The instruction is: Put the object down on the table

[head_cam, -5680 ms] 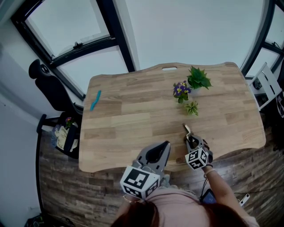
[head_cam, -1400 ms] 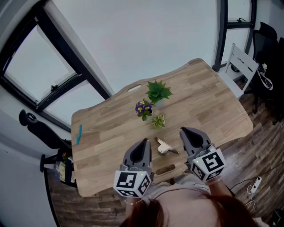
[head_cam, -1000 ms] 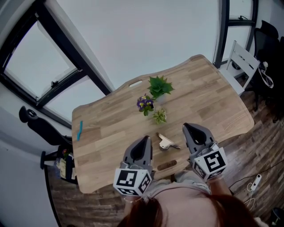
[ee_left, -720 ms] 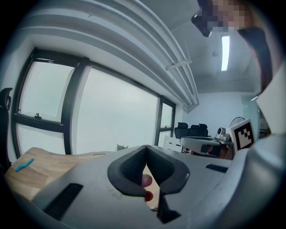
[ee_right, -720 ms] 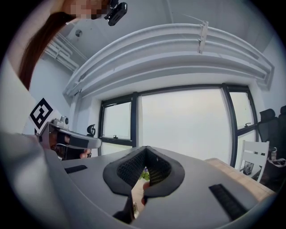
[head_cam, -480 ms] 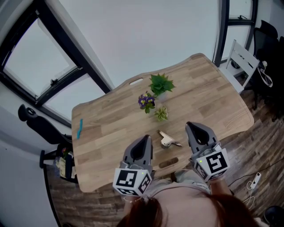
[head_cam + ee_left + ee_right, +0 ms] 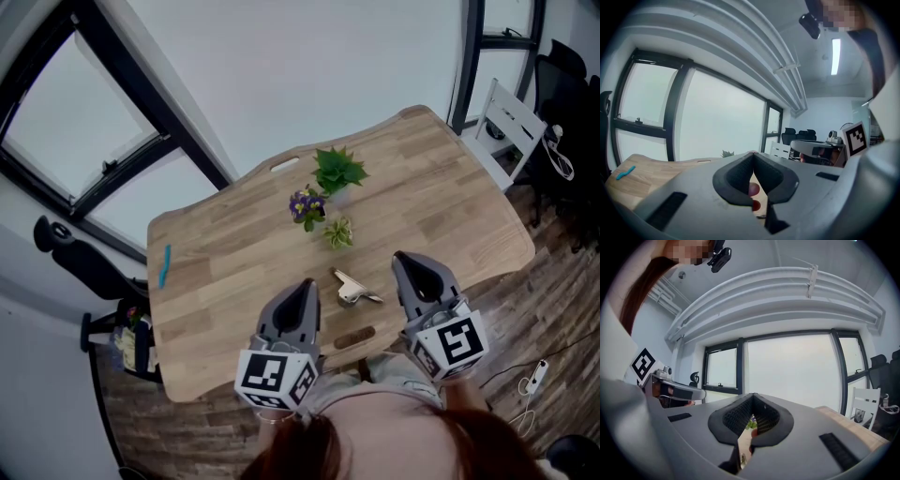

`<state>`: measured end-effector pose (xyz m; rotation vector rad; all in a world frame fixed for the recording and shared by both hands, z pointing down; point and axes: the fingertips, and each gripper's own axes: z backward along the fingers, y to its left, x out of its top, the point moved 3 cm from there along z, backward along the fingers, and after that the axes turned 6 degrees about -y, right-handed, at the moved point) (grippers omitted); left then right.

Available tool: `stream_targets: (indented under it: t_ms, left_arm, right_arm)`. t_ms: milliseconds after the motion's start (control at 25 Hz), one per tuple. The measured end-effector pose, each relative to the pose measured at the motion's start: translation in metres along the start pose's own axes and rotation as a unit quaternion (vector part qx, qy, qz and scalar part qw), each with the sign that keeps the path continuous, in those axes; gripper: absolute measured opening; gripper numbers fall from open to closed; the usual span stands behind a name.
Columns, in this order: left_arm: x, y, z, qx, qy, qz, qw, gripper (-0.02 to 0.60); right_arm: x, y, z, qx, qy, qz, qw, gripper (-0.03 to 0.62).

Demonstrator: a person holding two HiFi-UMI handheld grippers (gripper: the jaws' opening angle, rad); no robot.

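Plainly, our left claw (image 7: 753,160) has its jaws pressed together at the tip with nothing gripped, and our right claw (image 7: 752,401) is closed the same way and empty. Through the narrow slit under the left claw's tips we see a pink and red blur that we cannot name. Through the right claw's slit we glimpse purple petals and green leaves. In the head view both claws hover over the near side of the wooden table (image 7: 441,187), pointing away from us. The small metal object (image 7: 354,289) lies flat on the table between them, nearer the right claw and touching neither. Just beyond the object stands a small pale green plant (image 7: 338,232), then a purple-flowered plant (image 7: 307,203) and a larger leafy green plant (image 7: 339,171), in a loose row toward the far edge. A blue strip (image 7: 165,266) lies well apart by the left edge, and a dark oblong slot (image 7: 354,337) sits in the table near us. A white chair (image 7: 511,127) stands off the right end and a black chair (image 7: 70,258) off the left. Each claw's grey body blocks most of the table in its own view, so we cannot make out the object there, and our head cuts off the bottom of the head view.
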<state>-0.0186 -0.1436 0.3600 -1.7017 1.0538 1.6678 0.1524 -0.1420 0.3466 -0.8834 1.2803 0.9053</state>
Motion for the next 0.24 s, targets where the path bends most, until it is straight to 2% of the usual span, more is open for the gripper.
stream_targets:
  t_ms: [240]
  left_arm:
    - [-0.0022, 0.0032, -0.0010, 0.002, 0.004, 0.000, 1.0000, 0.002]
  right_arm:
    - [-0.0019, 0.0019, -0.0024, 0.003, 0.002, 0.005, 1.000, 0.000]
